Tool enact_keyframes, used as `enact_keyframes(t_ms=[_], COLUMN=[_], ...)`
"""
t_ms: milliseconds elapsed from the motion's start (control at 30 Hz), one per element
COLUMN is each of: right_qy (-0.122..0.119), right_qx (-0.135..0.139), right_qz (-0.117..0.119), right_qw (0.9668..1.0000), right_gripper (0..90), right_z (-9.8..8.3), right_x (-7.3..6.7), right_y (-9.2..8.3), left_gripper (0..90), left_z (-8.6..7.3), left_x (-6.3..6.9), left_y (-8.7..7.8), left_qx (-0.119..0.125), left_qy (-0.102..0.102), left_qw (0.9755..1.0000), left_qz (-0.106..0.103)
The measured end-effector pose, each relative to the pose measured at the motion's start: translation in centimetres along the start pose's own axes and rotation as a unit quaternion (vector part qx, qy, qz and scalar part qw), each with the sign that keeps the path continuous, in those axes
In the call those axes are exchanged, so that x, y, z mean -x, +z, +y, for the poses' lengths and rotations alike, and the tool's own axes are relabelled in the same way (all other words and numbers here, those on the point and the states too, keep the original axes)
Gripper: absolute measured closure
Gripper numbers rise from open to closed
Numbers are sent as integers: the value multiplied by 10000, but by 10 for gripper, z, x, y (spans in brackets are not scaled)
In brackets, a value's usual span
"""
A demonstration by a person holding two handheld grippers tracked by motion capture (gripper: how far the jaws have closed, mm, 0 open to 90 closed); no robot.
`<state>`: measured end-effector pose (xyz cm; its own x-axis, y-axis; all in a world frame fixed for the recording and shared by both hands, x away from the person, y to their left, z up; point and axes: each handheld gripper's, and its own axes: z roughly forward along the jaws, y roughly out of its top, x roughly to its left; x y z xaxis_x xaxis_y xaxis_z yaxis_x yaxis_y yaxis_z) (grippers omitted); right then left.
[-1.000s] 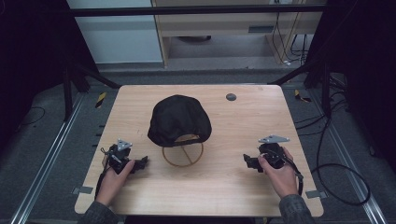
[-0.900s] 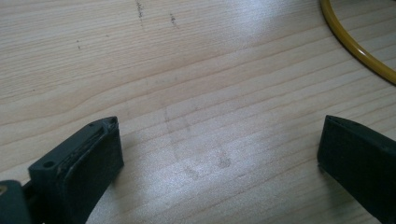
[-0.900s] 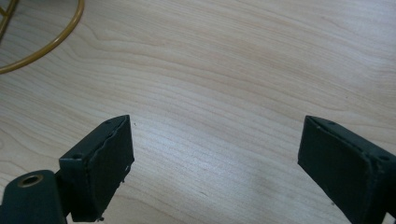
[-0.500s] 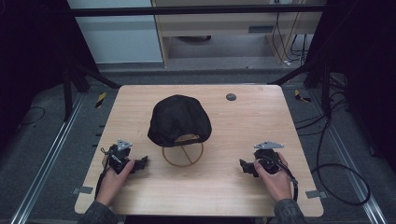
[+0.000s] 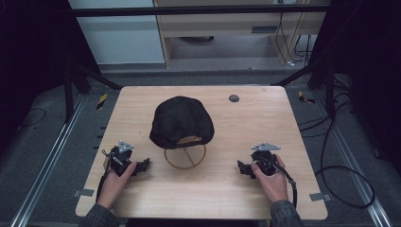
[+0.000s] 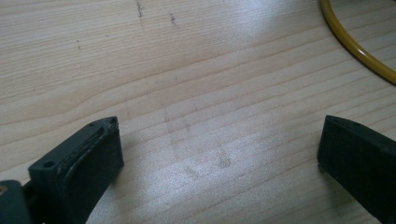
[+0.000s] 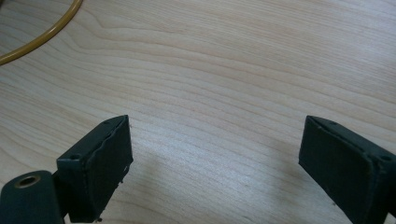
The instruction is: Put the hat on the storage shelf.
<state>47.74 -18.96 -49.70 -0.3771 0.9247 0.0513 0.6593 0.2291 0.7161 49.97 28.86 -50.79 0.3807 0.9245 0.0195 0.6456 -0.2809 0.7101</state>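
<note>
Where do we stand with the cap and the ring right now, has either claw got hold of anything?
Nothing looks done yet. The black cap sits mid-table, its near edge over the yellow ring. The left claw and right claw are both open over bare table, either side of the ring, holding nothing. In hand: only the approach. Left: every grasp and whatever follows.

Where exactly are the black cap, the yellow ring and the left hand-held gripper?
black cap (image 5: 182,119), high view, crown.
yellow ring (image 5: 185,165), high view, near rim.
left hand-held gripper (image 5: 143,163), high view, between its jaw tips.
</note>
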Motion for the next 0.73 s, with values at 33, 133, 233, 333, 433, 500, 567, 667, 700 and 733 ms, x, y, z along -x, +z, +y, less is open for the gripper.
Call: enact_keyframes(t_ms=[33, 133, 233, 333, 433, 500, 567, 667, 700, 733], right_qy=[34, 26, 25, 12, -68, -218, -216, -204, -202, -211], right_qx=[-9, -22, -45, -45, -27, -31, 59, 114, 119, 110], right_qz=[4, 6, 16, -15, -79, -138, -157, -180, -175, -171], right_qw=[10000, 10000, 10000, 10000, 9999, 9997, 9996, 9996, 9996, 9996], right_gripper=[97, 94, 91, 80, 77, 69, 55, 53, 54, 54], right_z=[0, 0, -1, -3, -3, -4, -5, -7, -8, -9], right_x=[-1, -3, -6, -8, -11, -12, -14, -15, -15, -16], right_y=[1, 4, 8, 11, 13, 14, 15, 15, 14, 13], left_gripper=[0, 0, 0, 0, 0, 0, 0, 0, 0, 0], left_z=[0, 0, 0, 0, 0, 0, 1, 2, 3, 3], left_x=[0, 0, 0, 0, 0, 0, -1, -2, -2, -2], left_y=[0, 0, 0, 0, 0, 1, 1, 2, 3, 3], left_qx=[1, 1, 0, 1, 4, 12, 7, -1, 3, 3], left_qy=[-2, 0, -5, 0, -6, -5, -6, -28, -74, -74], left_qw=[10000, 10000, 10000, 10000, 10000, 10000, 10000, 10000, 10000, 10000], left_qz=[-1, 0, -1, 0, -1, -5, 2, 30, 66, 66])
